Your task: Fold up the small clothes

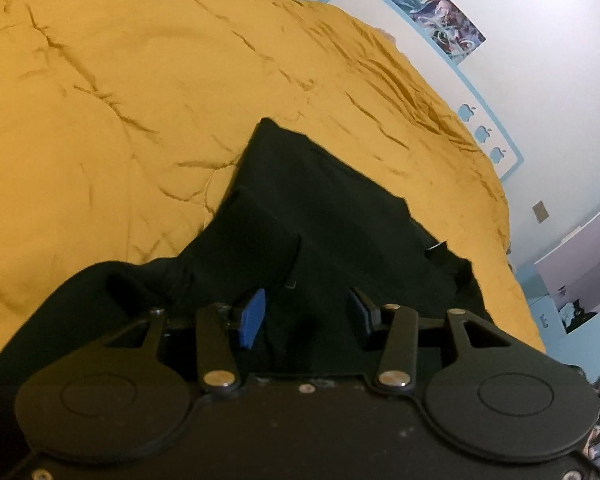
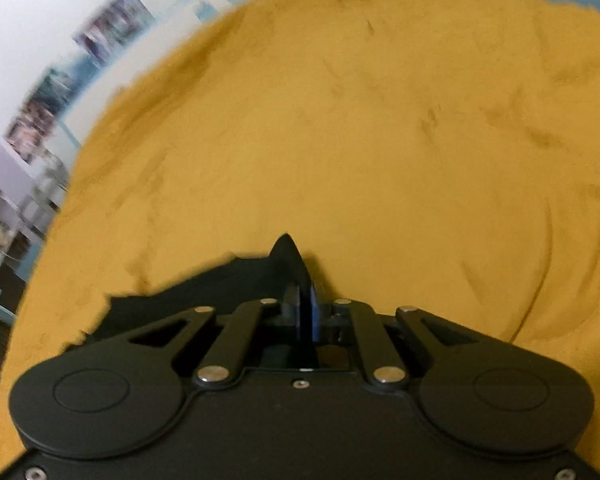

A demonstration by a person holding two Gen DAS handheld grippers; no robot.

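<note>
A black garment (image 1: 320, 208) lies rumpled on the mustard-yellow bedspread (image 1: 140, 80), one pointed corner reaching away from me. My left gripper (image 1: 306, 300) hovers over its near part, open; the blue pads (image 1: 254, 314) stand apart with only cloth beneath them. In the blurred right wrist view, my right gripper (image 2: 306, 300) is shut on a fold of the black garment (image 2: 220, 284). A dark tip of cloth pokes out past the closed pads, and the rest trails off to the left over the bedspread (image 2: 380, 140).
The bed's far edge meets a white wall with posters (image 1: 448, 24) and a light-blue framed panel (image 1: 488, 120). Shelving and clutter (image 1: 580, 280) stand past the bed's right side. Furniture and small objects (image 2: 4, 220) show at the left in the right wrist view.
</note>
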